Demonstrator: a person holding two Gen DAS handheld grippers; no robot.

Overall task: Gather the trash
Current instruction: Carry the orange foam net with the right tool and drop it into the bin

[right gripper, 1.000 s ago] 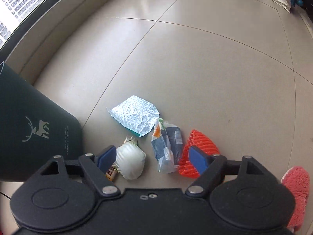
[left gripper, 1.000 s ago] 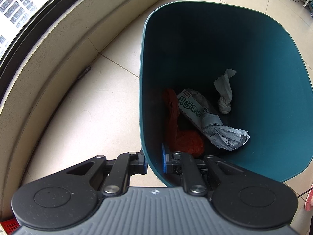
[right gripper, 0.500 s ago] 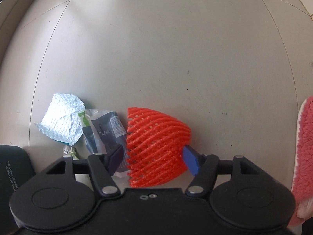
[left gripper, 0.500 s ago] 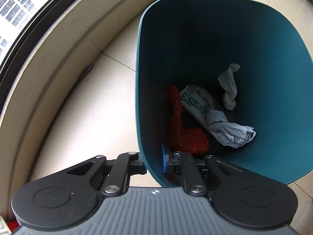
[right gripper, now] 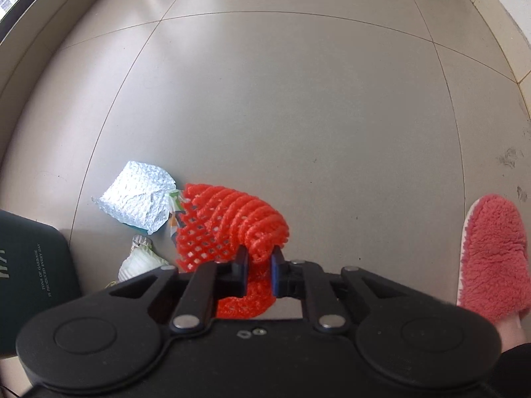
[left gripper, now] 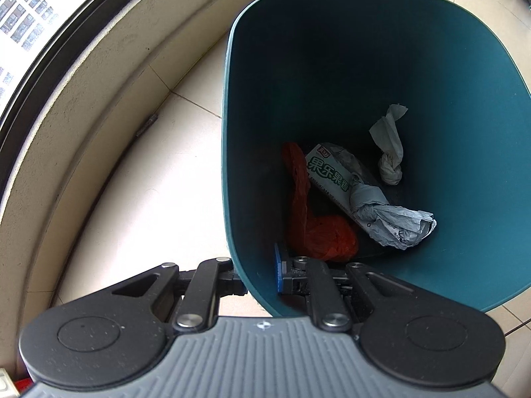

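- The left gripper (left gripper: 260,273) is clamped on the near wall of the teal bin (left gripper: 464,172), which stands on pale floor tiles (left gripper: 159,179) beside a curved sill under a window (left gripper: 39,10).
- Inside the bin lie a red plastic bag (left gripper: 315,229), a green-lettered wrapper (left gripper: 332,174) and a twisted tissue (left gripper: 390,152).
- The right gripper (right gripper: 259,263) is pinched on a red foam net (right gripper: 229,219), just right of the bin.
- Crumpled foil (right gripper: 136,195) and a white foam cup (right gripper: 139,260) lie between the net and the bin; a pink slipper (right gripper: 494,252) sits well right.
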